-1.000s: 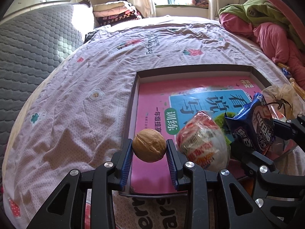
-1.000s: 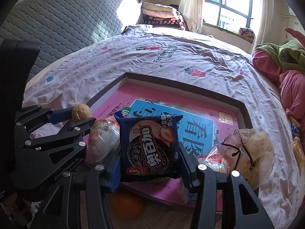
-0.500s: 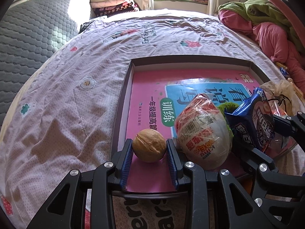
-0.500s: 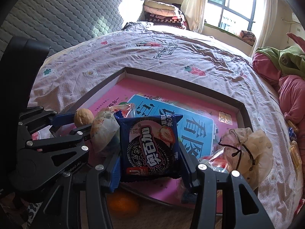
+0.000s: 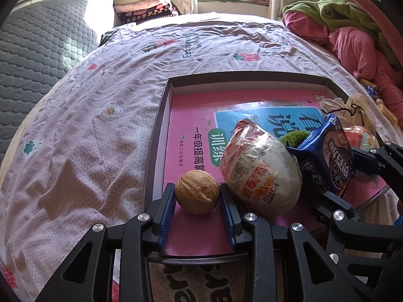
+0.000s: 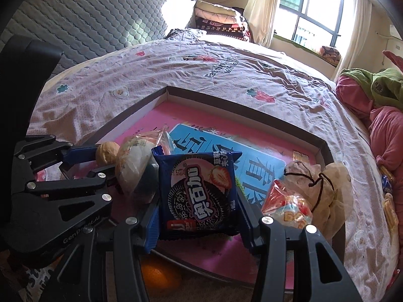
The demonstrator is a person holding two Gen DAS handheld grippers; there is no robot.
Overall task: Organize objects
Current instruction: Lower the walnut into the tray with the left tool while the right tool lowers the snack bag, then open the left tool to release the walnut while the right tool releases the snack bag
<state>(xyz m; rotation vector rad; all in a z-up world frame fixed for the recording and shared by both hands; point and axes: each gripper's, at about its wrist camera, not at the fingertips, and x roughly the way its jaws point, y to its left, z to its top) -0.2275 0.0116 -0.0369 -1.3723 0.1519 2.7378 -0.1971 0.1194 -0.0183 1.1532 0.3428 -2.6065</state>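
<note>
My left gripper is shut on a brown walnut and holds it over the near left corner of a shallow dark-rimmed tray lined with a pink book cover. My right gripper is shut on a blue strawberry cookie packet, upright over the tray's near edge; the packet also shows in the left wrist view. A white wrapped snack bun lies in the tray between the two grippers. The walnut and left gripper show at the left of the right wrist view.
The tray sits on a bed with a pink flowered sheet. A beige drawstring pouch and a red-white snack bag lie at the tray's right side. An orange lies under my right gripper. Pink and green bedding is piled at right.
Both grippers have moved forward over the tray, keeping hold of the walnut and the packet. The left gripper has come lower and closer to the wrapped bun.
</note>
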